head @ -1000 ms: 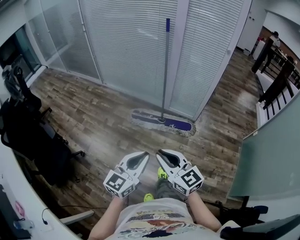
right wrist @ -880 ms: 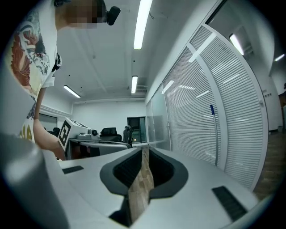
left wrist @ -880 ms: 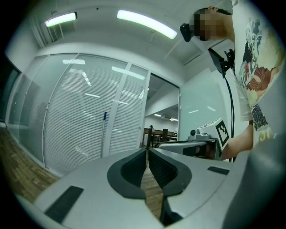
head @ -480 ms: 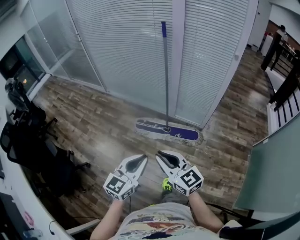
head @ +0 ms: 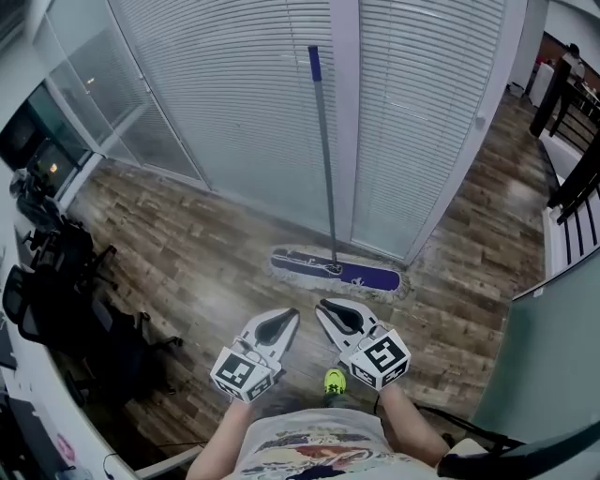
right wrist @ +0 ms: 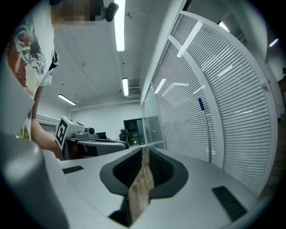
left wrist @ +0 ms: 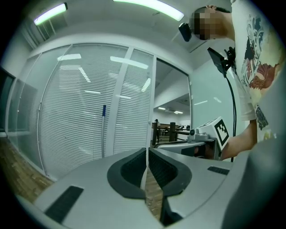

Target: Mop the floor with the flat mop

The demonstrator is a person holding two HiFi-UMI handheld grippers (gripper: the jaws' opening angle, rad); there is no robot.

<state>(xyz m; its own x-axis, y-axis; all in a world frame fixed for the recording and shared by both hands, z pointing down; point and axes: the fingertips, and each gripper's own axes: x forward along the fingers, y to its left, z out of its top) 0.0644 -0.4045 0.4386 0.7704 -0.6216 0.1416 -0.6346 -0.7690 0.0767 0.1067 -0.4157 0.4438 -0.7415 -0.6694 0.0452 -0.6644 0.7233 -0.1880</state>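
wood floor (head: 187, 234) by the blinds (head: 234, 94); flat mop (head: 337, 271) leans there, well ahead of the fingers. left gripper (head: 292, 314) and right gripper (head: 322, 306) are closed, empty, so best open before taking the handle (head: 323, 159).

Cool, even office light; heavy fisheye bend in every view.
Ceiling tubes (left wrist: 147, 3) glare white in both gripper views; the slatted blinds (head: 234, 94) reflect them as pale streaks; the floor (head: 187, 244) has a soft sheen at far right; shadows are faint; gripper-view edges curve and fall to black corners.
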